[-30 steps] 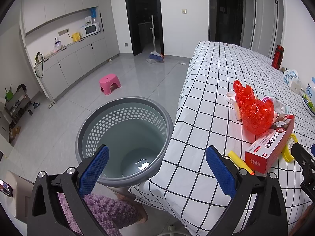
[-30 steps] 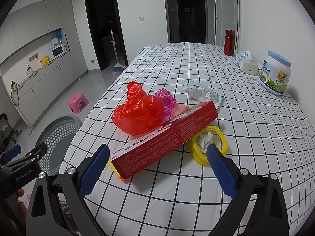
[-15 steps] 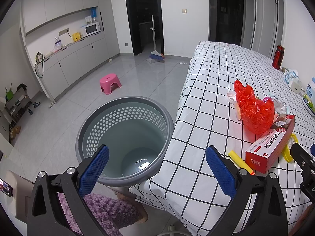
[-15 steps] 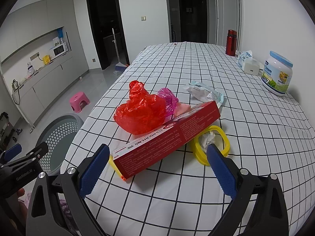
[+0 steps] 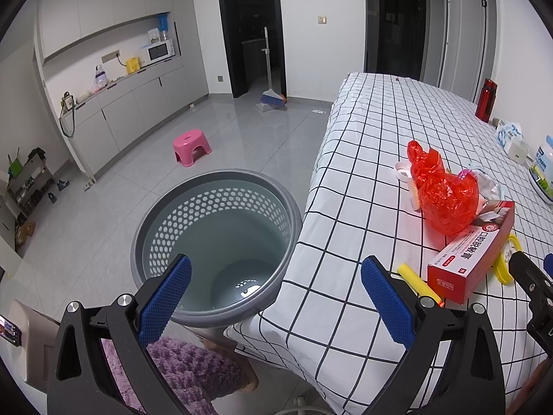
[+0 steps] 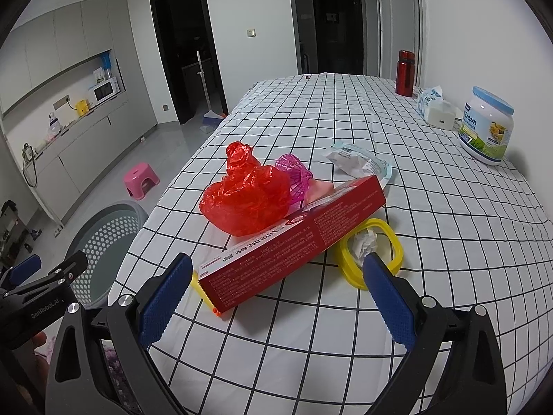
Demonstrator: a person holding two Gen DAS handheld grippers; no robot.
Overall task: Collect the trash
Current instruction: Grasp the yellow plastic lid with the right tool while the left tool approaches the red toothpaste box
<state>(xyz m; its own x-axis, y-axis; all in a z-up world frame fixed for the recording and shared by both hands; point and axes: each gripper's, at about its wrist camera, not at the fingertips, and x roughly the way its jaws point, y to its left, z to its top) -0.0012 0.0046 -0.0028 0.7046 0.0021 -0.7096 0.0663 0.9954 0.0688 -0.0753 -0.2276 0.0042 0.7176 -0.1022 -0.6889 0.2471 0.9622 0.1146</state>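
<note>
A pile of trash lies on the checked table: a long red carton [image 6: 293,245] [image 5: 473,252], a crumpled red plastic bag [image 6: 247,195] [image 5: 440,190], a pink mesh ball [image 6: 297,178], a yellow ring [image 6: 392,242] around crumpled paper, a yellow stick [image 5: 414,282] under the carton, and a white wrapper [image 6: 359,164]. A grey perforated bin [image 5: 214,238] [image 6: 103,238] stands on the floor beside the table's edge. My right gripper [image 6: 276,297] is open, just in front of the carton's near end. My left gripper [image 5: 276,297] is open and empty above the bin's near rim.
A white jar with a blue lid [image 6: 485,128], a tissue pack [image 6: 435,107] and a red bottle [image 6: 405,72] stand along the table's right side. A pink stool [image 5: 191,147] and a broom [image 5: 271,100] are on the floor. A purple rug [image 5: 186,373] lies below.
My right gripper has moved slightly forward toward the red carton. The left gripper has barely moved.
</note>
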